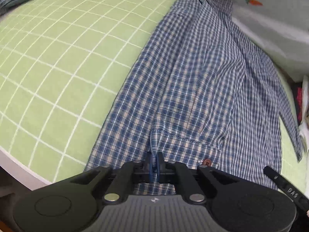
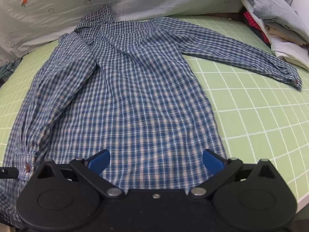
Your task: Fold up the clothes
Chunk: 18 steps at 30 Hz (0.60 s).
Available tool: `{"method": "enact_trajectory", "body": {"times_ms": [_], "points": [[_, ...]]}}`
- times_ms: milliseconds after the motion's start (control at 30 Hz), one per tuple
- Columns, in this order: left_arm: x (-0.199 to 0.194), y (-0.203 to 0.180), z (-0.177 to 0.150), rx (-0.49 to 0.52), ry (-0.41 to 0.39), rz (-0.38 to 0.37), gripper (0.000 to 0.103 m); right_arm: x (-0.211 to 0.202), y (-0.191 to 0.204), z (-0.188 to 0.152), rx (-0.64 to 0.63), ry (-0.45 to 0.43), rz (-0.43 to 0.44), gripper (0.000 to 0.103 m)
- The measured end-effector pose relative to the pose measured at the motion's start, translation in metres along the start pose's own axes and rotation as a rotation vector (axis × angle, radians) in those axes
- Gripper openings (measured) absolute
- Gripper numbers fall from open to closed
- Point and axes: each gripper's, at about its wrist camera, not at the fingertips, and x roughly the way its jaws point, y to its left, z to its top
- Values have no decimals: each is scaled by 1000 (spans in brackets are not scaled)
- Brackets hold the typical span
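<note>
L claw (image 1: 154, 161) pinches shirt (image 1: 193, 77) cuff (R claw (image 2: 156, 161) wide apart).

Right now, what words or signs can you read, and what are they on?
"DAS" and "SVO": white letters on the black lever, as best they read.
Scribbled writing on the carrot-print sheet: too blurred to read.
plaid shirt: no words.
</note>
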Motion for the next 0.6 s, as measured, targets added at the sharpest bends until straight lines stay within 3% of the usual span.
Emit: {"method": "enact_trajectory", "body": {"times_ms": [67, 133, 200, 300, 400, 500, 600], "points": [[-12, -7, 7, 34, -28, -7, 29, -9, -5, 5, 22, -14, 24, 103], [-36, -21, 18, 84, -110, -14, 69, -18, -11, 16, 49, -52, 49, 103], [-60, -39, 30, 135, -224, 6, 90, -24, -19, 28, 72, -94, 75, 103], [-80, -69, 45, 188, -368, 22, 94, -20, -37, 48, 122, -149, 106, 103], [-82, -102, 62, 197, -452, -2, 99, -15, -55, 67, 172, -205, 134, 103], [-75, -129, 71, 211, -492, -3, 99, -3, -77, 84, 190, -228, 124, 103], [-58, -156, 80, 226, -466, -13, 99, 10, -100, 102, 210, -241, 78, 103]]}}
